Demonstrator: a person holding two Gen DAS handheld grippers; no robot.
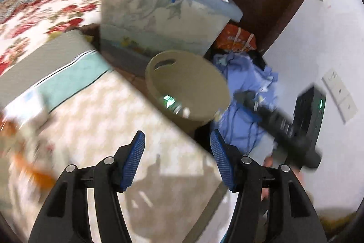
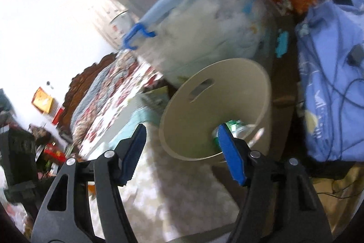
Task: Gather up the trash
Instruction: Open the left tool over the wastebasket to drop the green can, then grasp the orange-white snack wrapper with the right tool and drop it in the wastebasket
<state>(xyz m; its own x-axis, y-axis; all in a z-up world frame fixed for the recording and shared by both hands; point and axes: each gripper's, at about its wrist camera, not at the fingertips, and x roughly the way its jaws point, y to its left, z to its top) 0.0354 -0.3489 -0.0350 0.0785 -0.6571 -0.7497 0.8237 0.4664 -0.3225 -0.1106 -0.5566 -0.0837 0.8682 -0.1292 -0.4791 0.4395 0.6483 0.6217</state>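
Note:
A beige round bin (image 1: 188,74) with a slot handle stands beyond the edge of a pale patterned surface (image 1: 109,129). Green and white trash (image 1: 170,104) lies at its bottom. My left gripper (image 1: 177,138) is open over that surface's edge, short of the bin, with nothing between its blue pads. In the right wrist view the same bin (image 2: 204,111) is close ahead, and the green and white trash (image 2: 238,125) shows inside. My right gripper (image 2: 182,131) is open and empty, its right finger overlapping the bin's mouth.
A clear storage box (image 1: 159,19) with a blue lid and handle stands behind the bin. A blue cloth pile (image 1: 245,83), an orange bag (image 1: 236,38) and a blurred black tool (image 1: 284,126) are on the right. A floral bed (image 1: 45,15) is on the left.

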